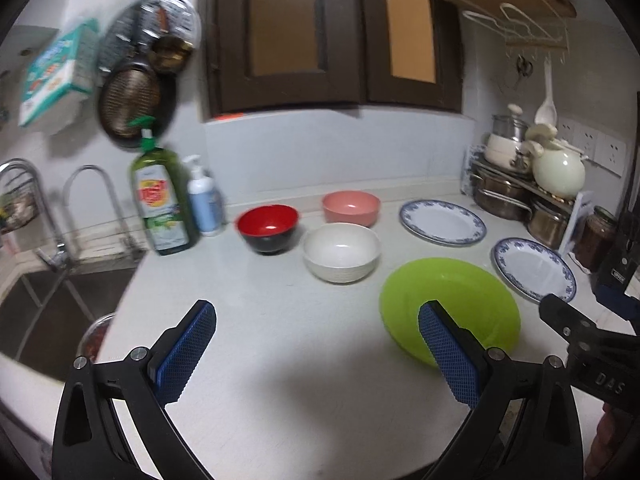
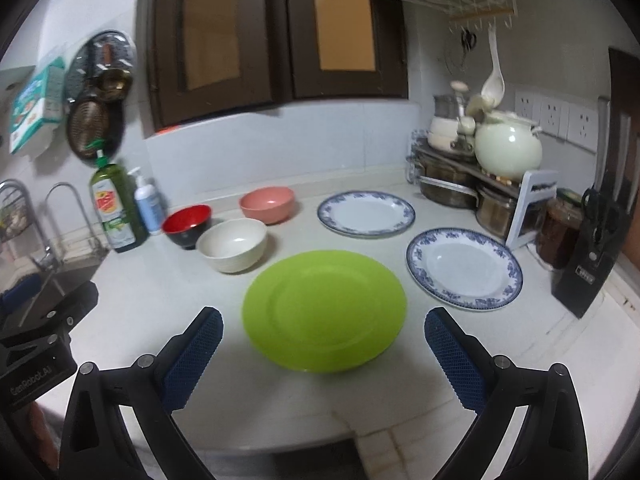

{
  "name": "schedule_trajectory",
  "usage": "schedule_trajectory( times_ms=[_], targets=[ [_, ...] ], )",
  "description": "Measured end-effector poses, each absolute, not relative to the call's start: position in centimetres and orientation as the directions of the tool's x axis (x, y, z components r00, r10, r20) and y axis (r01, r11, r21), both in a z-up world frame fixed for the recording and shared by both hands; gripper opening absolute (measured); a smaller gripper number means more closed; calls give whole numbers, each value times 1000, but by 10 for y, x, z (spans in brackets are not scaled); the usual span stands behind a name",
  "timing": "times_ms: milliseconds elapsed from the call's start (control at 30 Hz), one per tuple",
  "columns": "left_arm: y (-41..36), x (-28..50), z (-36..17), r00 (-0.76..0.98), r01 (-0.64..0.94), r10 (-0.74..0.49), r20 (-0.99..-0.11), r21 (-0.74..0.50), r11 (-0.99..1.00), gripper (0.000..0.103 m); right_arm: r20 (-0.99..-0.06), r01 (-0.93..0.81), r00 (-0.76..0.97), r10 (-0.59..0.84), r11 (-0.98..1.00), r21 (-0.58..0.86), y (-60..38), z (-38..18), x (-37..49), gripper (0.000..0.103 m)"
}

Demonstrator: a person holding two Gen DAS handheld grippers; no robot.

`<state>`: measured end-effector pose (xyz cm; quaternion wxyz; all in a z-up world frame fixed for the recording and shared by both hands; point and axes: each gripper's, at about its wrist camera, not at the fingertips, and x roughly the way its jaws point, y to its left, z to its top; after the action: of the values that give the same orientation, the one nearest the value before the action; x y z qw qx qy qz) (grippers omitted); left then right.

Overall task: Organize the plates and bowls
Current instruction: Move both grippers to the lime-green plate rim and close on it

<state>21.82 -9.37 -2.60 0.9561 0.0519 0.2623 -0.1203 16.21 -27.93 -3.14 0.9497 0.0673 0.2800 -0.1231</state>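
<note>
On the white counter lie a green plate, a near blue-rimmed plate and a far blue-rimmed plate. A white bowl, a red-and-black bowl and a pink bowl stand to the left of them. My right gripper is open and empty, just in front of the green plate. My left gripper is open and empty above bare counter, with the green plate behind its right finger. The white bowl, red bowl and pink bowl stand further back.
A sink with taps is at the left, with a green soap bottle and a white pump bottle beside it. Pots and a teapot sit on a rack at the back right. A black knife block stands at the right edge.
</note>
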Motion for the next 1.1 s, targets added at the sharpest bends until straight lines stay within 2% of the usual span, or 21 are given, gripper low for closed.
schedule_trajectory(
  times_ms=[233, 400, 533, 633, 800, 867, 1100],
  targets=[
    [-126, 268, -53, 774, 351, -263, -576, 46, 935, 102, -574, 415, 755, -317, 909, 43, -307, -53, 202, 102],
    [-154, 299, -76, 722, 370, -272, -636, 23, 929, 97, -614, 447, 724, -315, 892, 70, -333, -73, 232, 101],
    [-171, 320, -95, 693, 352, -256, -674, 7, 936, 93, -671, 426, 686, -281, 903, 57, -352, -93, 255, 92],
    [-184, 332, -109, 669, 350, -241, -703, 12, 937, 89, -695, 411, 667, -267, 910, 45, -363, -105, 267, 91],
    [-202, 351, -131, 628, 347, -227, -745, 6, 938, 84, -745, 399, 629, -222, 915, 65, -384, -128, 291, 82],
    [-208, 358, -138, 605, 350, -232, -762, -7, 937, 82, -761, 395, 618, -198, 915, 83, -391, -136, 299, 75],
    [-219, 371, -151, 541, 370, -240, -806, -29, 929, 67, -795, 392, 584, -162, 914, 102, -400, -151, 314, 65]
  ],
)
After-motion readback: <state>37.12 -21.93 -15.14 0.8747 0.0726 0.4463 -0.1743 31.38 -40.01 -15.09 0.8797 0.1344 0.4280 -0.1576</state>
